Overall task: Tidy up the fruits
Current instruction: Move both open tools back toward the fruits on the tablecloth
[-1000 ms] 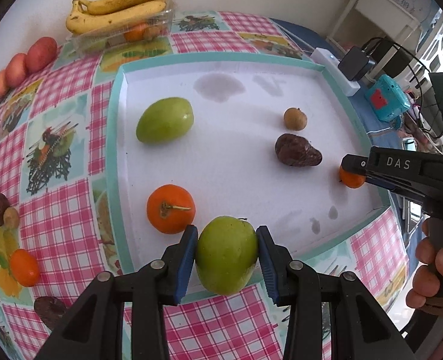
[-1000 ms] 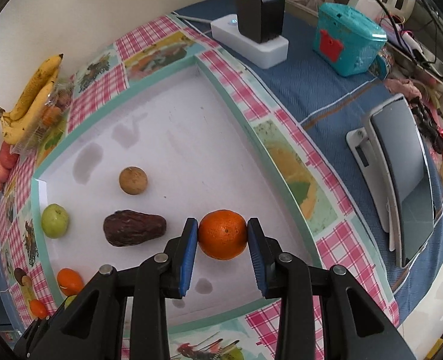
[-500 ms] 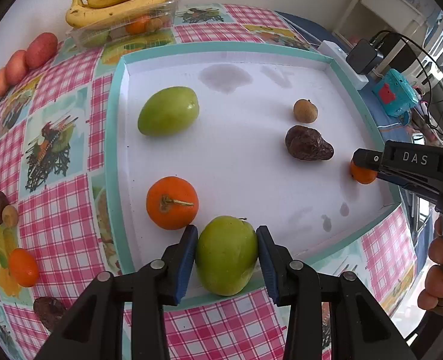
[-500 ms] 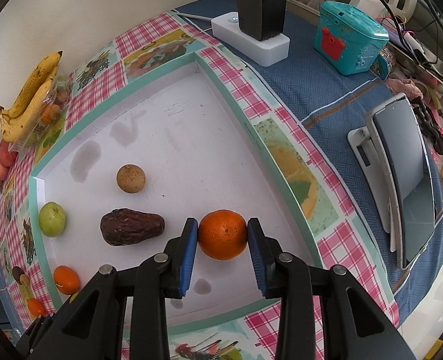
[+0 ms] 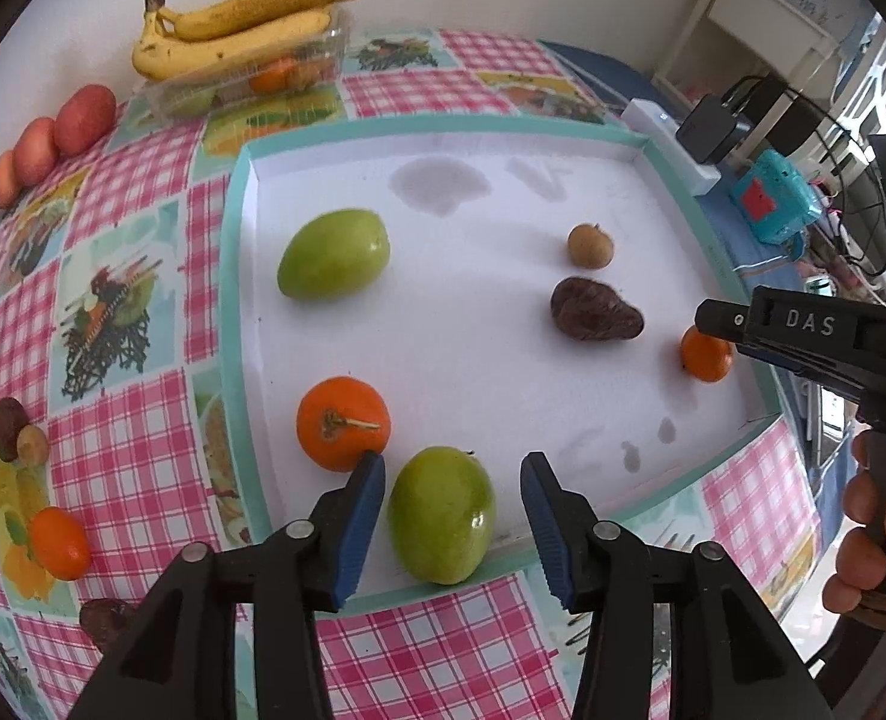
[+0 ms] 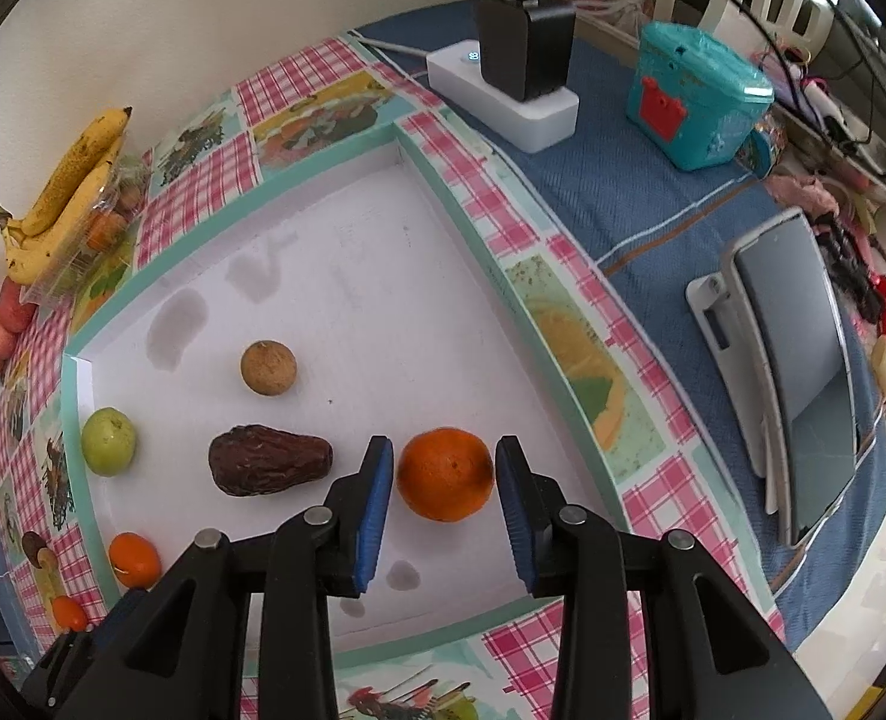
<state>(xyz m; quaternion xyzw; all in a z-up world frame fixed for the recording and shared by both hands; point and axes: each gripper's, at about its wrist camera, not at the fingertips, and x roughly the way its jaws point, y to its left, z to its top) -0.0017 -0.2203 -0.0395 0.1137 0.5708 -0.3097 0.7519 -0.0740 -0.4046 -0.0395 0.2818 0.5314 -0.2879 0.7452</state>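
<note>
A white tray with a teal rim (image 5: 236,300) lies on the checked cloth. A green fruit (image 5: 443,516) rests at its near edge between the fingers of my left gripper (image 5: 453,468). The jaws are opening, and both blue pads stand clear of the fruit. My right gripper (image 6: 444,450) is shut on a small orange (image 6: 445,474) that sits on the tray floor near the right rim. Also in the tray are another green fruit (image 5: 333,262), an orange with a stem (image 5: 342,423), a dark wrinkled fruit (image 5: 595,317) and a small brown round fruit (image 5: 589,246).
Bananas (image 5: 245,24) lie on a clear plastic box at the back, with red fruits (image 5: 53,138) to its left. Small fruits (image 5: 59,543) sit on the cloth left of the tray. Right of the tray are a power strip (image 6: 520,108), a teal box (image 6: 697,96) and a tablet on a stand (image 6: 802,384).
The left jaws have spread apart and let go of the green fruit, which now lies at the tray's near edge. The right gripper and its orange have not moved.
</note>
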